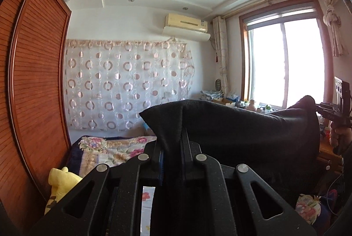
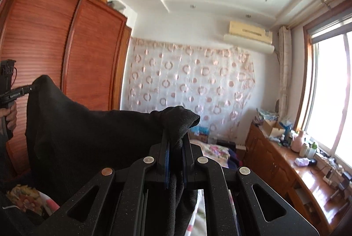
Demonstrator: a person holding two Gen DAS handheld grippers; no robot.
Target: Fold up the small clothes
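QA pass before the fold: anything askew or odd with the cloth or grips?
Nothing damaged. The black knit garment hangs between left gripper and right gripper, both shut on bunched corners; its top edge sags mid-span.

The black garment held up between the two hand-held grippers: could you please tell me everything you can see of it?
The black garment is a dark, soft, matte knit-looking cloth. It hangs in the air, its top edge sagging slightly. The left hand-held gripper is shut on one bunched top corner, the right hand-held gripper on the other. The cloth drapes down from both, over a floral bedspread. What kind of garment it is cannot be told.
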